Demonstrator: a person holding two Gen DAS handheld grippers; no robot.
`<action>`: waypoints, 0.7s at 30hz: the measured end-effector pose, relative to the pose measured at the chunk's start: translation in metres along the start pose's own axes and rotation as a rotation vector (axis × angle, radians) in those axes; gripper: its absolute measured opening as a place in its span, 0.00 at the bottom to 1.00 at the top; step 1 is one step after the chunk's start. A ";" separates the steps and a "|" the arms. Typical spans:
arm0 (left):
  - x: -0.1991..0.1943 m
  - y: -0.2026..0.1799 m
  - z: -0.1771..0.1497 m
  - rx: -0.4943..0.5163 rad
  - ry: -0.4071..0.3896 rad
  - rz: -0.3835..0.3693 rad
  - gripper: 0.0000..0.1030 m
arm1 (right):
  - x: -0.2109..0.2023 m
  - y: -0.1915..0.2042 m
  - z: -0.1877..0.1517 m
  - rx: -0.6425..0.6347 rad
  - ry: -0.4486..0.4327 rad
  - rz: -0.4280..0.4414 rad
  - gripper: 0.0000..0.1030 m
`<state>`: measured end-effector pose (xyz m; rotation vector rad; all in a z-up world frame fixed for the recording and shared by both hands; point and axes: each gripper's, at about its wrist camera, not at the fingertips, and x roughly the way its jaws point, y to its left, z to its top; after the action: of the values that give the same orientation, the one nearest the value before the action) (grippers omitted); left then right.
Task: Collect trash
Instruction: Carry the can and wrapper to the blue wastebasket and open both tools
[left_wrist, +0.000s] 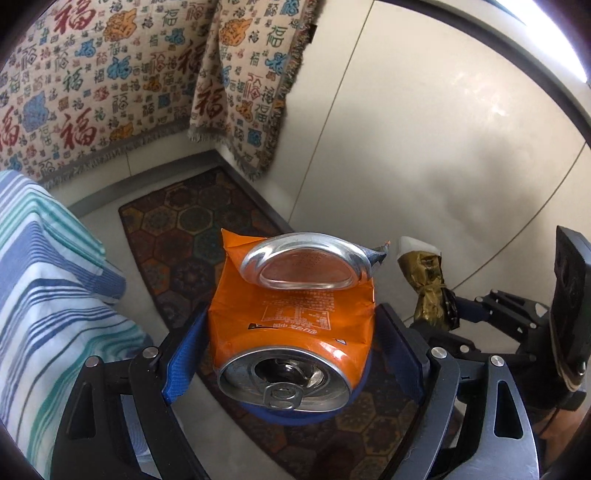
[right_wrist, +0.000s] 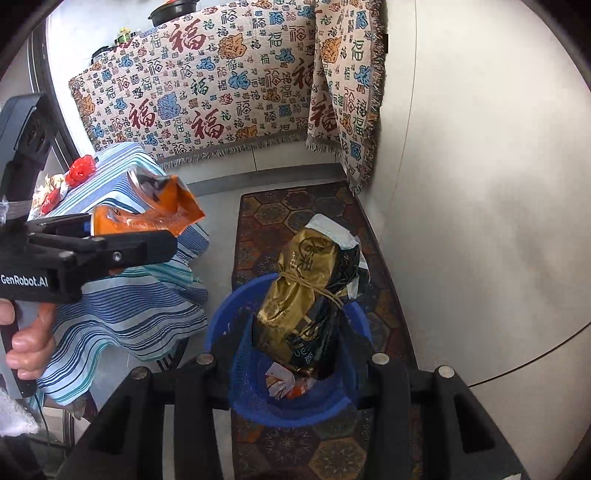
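Between the fingers of the left hand-held gripper (left_wrist: 291, 332) sits a crushed orange can (left_wrist: 291, 317), clamped across its flattened middle, pull-tab end toward the camera, base pointing away. Below and ahead of it lies a patterned rug (left_wrist: 177, 229).

Right hand-held gripper (right_wrist: 295, 332) grips a gold-and-black bag (right_wrist: 299, 295) tied with a rubber band; its lower part is squeezed between the fingers, its top points away. Directly beneath this gripper stands a blue bin (right_wrist: 354, 402) on the rug, with scraps of wrapper already inside. To its left is the left gripper with the can, and beyond that a table with a striped cloth (right_wrist: 122, 310) carrying red wrappers (right_wrist: 79, 170).

Handling judgement:
- Can: light, thin metal, already creased. Stiff enough at the rims; the crushed waist gives flat faces, so the present hold looks secure. Torn edges may be sharp.
- Bag: light, soft, slick foil; likely to slip. Hold near the tied neck is safest.

Both items appear close to release over the bin.
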<state>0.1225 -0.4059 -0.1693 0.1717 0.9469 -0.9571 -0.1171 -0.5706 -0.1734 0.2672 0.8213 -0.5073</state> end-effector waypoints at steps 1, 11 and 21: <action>0.004 0.000 0.001 -0.005 0.004 -0.004 0.85 | 0.001 -0.001 0.000 0.002 0.002 0.003 0.42; 0.030 -0.002 0.013 -0.041 0.026 -0.080 0.95 | 0.019 -0.001 -0.001 -0.012 0.028 -0.006 0.66; 0.012 0.008 0.012 -0.056 -0.013 -0.082 0.96 | 0.006 0.000 0.007 -0.009 -0.019 -0.064 0.70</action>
<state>0.1383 -0.4148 -0.1732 0.0797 0.9732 -1.0044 -0.1091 -0.5757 -0.1737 0.2284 0.8154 -0.5648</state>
